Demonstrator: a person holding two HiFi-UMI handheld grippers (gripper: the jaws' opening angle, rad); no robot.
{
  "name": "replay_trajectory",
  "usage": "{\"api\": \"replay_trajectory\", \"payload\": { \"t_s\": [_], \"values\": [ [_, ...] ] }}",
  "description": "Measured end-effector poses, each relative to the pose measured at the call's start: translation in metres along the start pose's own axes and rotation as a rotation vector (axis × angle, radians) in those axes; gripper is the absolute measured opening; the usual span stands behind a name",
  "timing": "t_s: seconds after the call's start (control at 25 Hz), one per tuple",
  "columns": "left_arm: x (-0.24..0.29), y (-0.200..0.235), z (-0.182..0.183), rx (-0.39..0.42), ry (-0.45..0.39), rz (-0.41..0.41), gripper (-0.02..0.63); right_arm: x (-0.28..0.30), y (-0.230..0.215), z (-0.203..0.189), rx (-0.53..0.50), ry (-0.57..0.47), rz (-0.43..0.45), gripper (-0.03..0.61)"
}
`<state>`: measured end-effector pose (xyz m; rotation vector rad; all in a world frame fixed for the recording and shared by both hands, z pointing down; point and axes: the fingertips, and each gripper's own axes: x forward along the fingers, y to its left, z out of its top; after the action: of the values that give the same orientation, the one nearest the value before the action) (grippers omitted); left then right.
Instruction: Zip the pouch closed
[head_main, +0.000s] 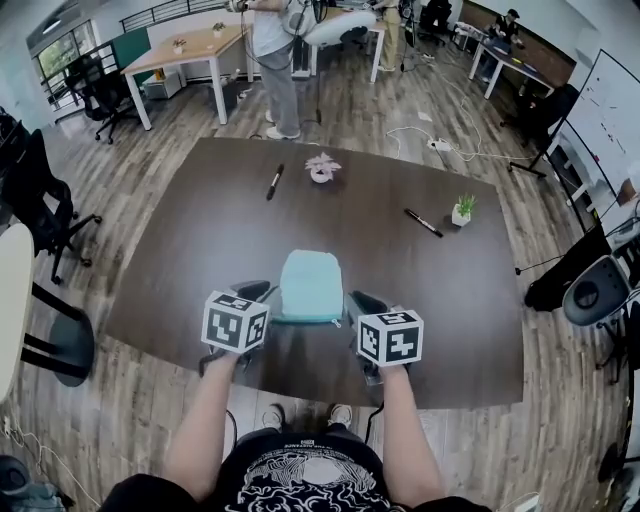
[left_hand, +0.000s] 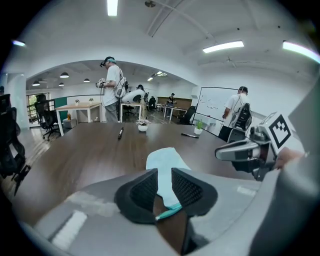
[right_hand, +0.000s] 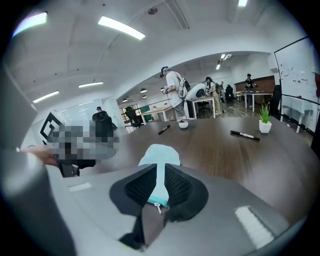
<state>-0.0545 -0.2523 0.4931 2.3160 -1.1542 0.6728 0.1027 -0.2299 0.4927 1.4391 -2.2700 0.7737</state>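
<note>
Pouch (left_hand: 167, 157) partly behind jaws

Pale blue pouch (head_main: 311, 285) lies flat on the table (head_main: 200, 250) — teal zip (head_main: 305, 320) nearest.

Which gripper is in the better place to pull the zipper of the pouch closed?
Probably the right gripper: the zipper pull of the pouch lies just before its open jaws. The left gripper, also open, faces only the teal zipper edge, so it could hold that end.

Pouch: light blue fabric pouch (head_main: 311, 285), teal zip edge
Tabletop: dark brown wood-grain tabletop (head_main: 420, 300)
Pen: black marker pen (head_main: 275, 181)
</note>
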Motion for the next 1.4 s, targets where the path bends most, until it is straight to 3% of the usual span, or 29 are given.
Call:
{"api": "replay_trajectory", "payload": {
  "t_s": [0.36,0.6,1.0,1.4],
  "values": [
    [-0.013,-0.015,0.057,0.072,-0.087,-0.023,0.097,-0.028,-0.005,0.053,-0.056,-0.097,-0.036,0.048],
    [-0.034,-0.021,0.089,0.115,-0.175,-0.008,0.068,-0.047,-0.005,0.078,-0.087,-0.167,-0.062,0.011],
    [-0.053,-0.014,0.110,0.122,-0.283,0.023,0.009,-0.065,0.002,0.108,-0.135,-0.291,-0.090,0.000],
    [-0.067,0.001,0.120,0.111,-0.348,0.049,0.005,-0.071,0.004,0.122,-0.175,-0.354,-0.126,0.000]
  ]
}}
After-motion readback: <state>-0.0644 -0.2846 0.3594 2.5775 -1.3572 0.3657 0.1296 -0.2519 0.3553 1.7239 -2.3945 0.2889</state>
